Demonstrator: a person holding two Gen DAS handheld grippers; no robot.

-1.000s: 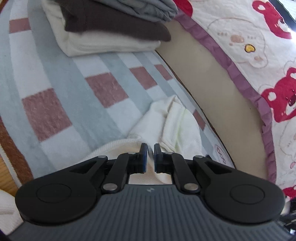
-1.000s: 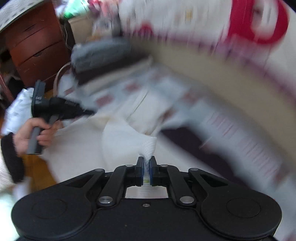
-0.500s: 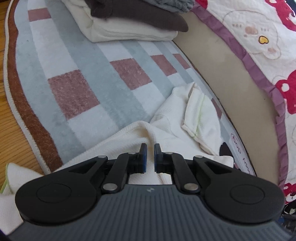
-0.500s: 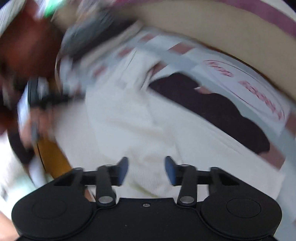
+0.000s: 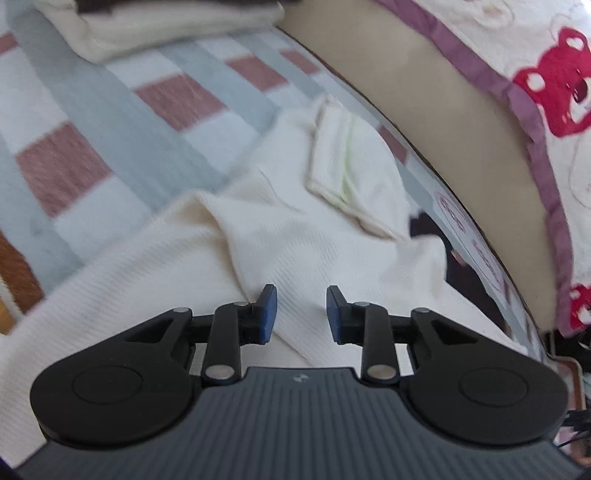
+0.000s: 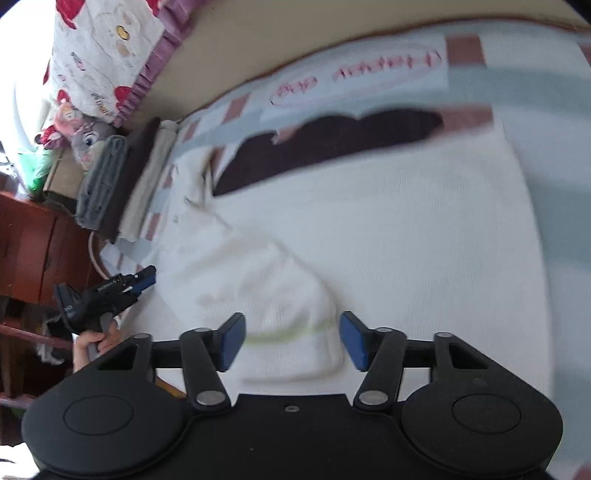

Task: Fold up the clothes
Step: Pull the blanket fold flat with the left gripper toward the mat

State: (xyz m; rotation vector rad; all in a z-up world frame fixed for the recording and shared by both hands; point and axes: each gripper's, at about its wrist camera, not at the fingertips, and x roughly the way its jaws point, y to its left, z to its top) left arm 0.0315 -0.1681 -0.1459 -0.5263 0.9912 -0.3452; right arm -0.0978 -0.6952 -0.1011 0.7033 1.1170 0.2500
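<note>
A: Surface?
B: Checked rug (image 5: 110,122), blue-grey and dusty red, on wood floor. Bed valance (image 5: 443,122) and bear-print quilt (image 5: 546,55) alongside. Stack of folded clothes (image 6: 122,184) at the rug's far end, wooden dresser (image 6: 33,243) beyond.
A: Garment?
B: Cream knit top (image 5: 288,236) lay flat on the rug, a sleeve cuff (image 6: 295,336) folded over it.
A: Tongs?
B: Left gripper (image 5: 301,314) was opening above the fabric, gripping nothing. Right gripper (image 6: 291,339) was opening wide, cuff between the pads but free.

Your folded pile (image 5: 177,29) was cut off at top edge; dark garment (image 6: 332,144) lay partly hidden under the blurred white sweater (image 6: 369,240).
</note>
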